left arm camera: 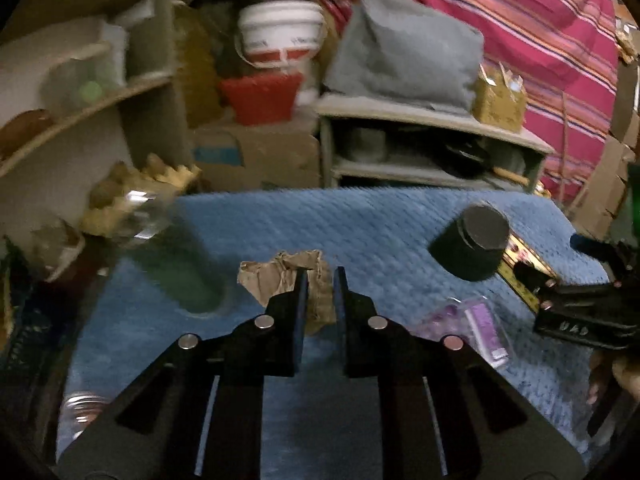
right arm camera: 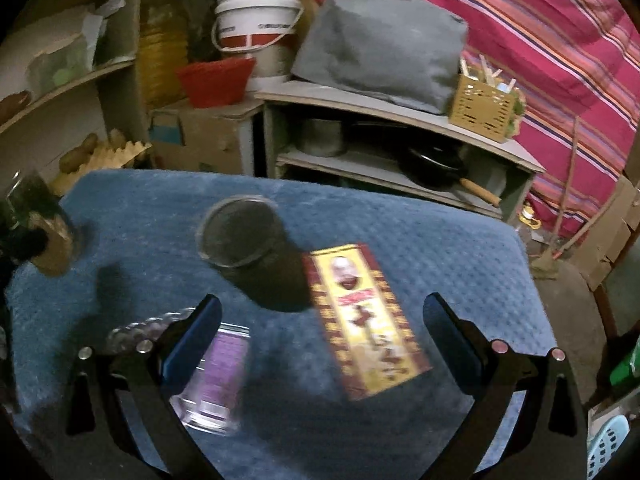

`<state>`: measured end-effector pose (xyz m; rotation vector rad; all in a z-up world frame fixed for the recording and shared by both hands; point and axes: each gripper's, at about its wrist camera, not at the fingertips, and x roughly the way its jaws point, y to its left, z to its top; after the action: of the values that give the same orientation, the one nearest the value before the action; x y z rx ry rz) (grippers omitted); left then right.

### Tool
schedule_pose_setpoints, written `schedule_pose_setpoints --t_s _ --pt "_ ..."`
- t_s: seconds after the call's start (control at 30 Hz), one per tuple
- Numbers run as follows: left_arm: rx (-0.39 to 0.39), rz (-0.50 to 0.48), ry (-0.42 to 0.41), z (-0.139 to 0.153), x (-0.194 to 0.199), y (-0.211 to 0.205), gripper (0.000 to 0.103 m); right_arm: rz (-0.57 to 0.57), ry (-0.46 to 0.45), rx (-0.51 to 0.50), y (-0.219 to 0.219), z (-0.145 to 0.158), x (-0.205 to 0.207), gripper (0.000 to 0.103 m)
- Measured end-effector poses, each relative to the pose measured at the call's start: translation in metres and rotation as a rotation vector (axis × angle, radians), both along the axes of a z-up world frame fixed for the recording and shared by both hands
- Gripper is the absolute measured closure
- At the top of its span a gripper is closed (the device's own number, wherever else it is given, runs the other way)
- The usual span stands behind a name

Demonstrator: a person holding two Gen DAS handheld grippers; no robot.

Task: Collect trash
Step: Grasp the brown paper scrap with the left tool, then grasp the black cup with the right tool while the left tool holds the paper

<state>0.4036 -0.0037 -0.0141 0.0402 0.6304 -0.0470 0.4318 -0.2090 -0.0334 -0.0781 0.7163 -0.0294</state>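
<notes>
My left gripper (left arm camera: 320,276) is shut on a crumpled piece of brown paper (left arm camera: 280,280) over the blue cloth (left arm camera: 380,220) on the table. In the right wrist view the paper (right arm camera: 54,252) shows at the far left. My right gripper (right arm camera: 322,320) stands open above a yellow and red carton (right arm camera: 368,320), with nothing between its fingers. It also shows at the right edge of the left wrist view (left arm camera: 580,300). A black tub (right arm camera: 248,248) with a clear lid lies on its side beside the carton. A purple plastic packet (right arm camera: 222,372) lies by the right gripper's left finger.
A blurred green glass bottle (left arm camera: 172,260) stands at the table's left. Behind the table are a low shelf (right arm camera: 400,116) with a grey bag (right arm camera: 380,40) and pans, a white bucket (right arm camera: 256,20), a red basket (right arm camera: 216,80) and a cardboard box (left arm camera: 260,156). Striped red cloth (right arm camera: 540,40) hangs at the right.
</notes>
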Motion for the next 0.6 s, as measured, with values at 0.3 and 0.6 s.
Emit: schedule_pose_setpoints --t_s 0.3,0.6 --pt "-0.089 0.07 -0.037 0.003 -0.004 0.039 0.091 -0.04 0.01 -0.058 0.023 -0.014 0.03 0.005" --pt "-0.098 0.07 -0.037 0.0 -0.004 0.041 0.091 -0.014 0.047 -0.097 0.038 -0.023 0.056 0.016"
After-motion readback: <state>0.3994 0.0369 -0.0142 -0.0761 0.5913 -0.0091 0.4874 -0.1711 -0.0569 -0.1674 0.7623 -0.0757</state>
